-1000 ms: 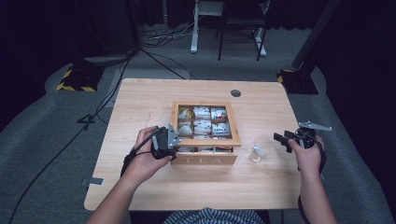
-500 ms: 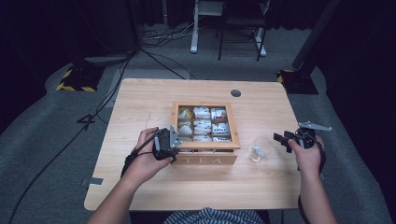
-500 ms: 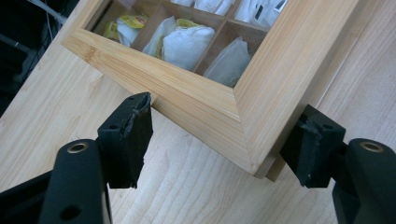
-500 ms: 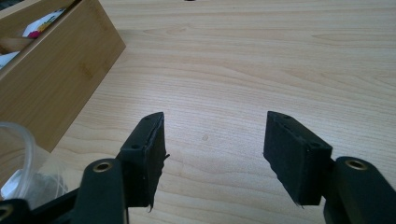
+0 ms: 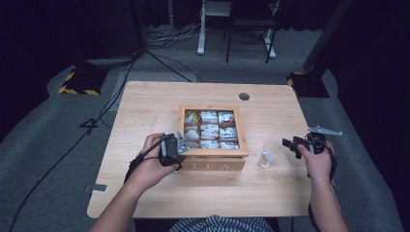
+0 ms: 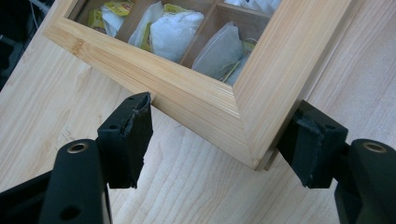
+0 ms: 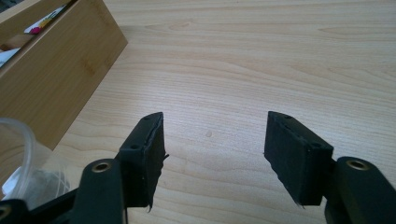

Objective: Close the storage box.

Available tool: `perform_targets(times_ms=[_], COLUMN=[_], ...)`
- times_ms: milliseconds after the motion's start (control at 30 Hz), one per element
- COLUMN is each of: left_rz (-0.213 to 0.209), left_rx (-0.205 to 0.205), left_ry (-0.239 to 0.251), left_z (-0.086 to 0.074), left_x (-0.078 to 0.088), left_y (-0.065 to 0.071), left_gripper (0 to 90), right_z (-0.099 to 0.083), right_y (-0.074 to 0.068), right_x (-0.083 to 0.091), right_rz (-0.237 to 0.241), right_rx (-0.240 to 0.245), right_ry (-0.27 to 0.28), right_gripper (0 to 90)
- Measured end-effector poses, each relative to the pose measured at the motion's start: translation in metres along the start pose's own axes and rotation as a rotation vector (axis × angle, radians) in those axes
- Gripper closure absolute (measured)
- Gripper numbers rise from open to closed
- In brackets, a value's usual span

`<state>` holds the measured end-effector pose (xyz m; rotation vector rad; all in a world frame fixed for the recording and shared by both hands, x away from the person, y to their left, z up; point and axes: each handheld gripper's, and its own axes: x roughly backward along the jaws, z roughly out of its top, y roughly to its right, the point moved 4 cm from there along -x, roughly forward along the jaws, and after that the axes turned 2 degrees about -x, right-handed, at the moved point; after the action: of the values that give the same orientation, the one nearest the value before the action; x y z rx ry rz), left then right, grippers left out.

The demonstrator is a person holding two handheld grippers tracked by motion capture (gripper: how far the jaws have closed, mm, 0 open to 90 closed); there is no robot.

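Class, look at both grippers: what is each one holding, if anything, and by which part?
Nothing is held. The left gripper stands open astride a corner of the wooden tea box, pads not pressing. The right gripper is open over the table.

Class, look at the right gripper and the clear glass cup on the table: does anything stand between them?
Nothing visible does. In the high view the right gripper sits with its fingers open, just right of the clear cup, with bare table between them. The tea box lies on the cup's far side.
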<state>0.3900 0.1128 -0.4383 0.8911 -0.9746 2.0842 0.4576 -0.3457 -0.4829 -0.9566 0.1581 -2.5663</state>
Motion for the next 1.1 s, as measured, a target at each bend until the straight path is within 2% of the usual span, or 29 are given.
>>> perform_targets(times_ms=[100,167,267,400,533,567,633,867,1000,1100], left_rz=[-0.054,-0.076,-0.082,-0.081,-0.070,-0.084,-0.105,-0.125,-0.096,-0.058], left_rx=[0.018,0.009,0.006,0.005,-0.040,-0.039,-0.007,0.144,0.232,0.279], left_ry=[0.006,-0.017,-0.035,-0.032,-0.037,-0.019,0.045,0.216,0.266,0.276], left_z=[0.000,0.000,0.000,0.000,0.000,0.001,0.004,0.002,-0.006,-0.016], left_x=[0.000,-0.002,-0.005,-0.005,-0.003,-0.002,0.004,0.030,0.041,0.047], left_y=[0.003,0.004,0.006,0.006,0.008,0.009,0.008,-0.009,-0.021,-0.030], left_gripper=[30.1,30.0,28.8,28.9,30.7,31.4,36.0,31.4,29.7,28.8], right_z=[0.000,0.000,-0.001,0.000,-0.001,-0.001,-0.001,-0.001,0.000,0.001], right_y=[0.000,0.000,0.000,0.000,0.000,0.000,0.001,0.000,-0.002,-0.002], right_x=[0.000,0.000,0.000,0.000,-0.001,-0.001,-0.002,-0.006,-0.009,-0.011], right_rz=[-0.001,-0.001,-0.001,0.000,0.002,0.004,0.003,0.003,0.004,0.000], right_rx=[-0.001,-0.002,0.000,0.001,-0.001,0.000,0.001,0.003,0.014,0.017], right_ry=[-0.001,-0.001,-0.003,-0.003,-0.005,-0.006,-0.009,-0.015,-0.019,-0.018], right_gripper=[38.6,38.6,38.6,38.6,38.5,38.5,38.4,37.9,37.6,37.1])
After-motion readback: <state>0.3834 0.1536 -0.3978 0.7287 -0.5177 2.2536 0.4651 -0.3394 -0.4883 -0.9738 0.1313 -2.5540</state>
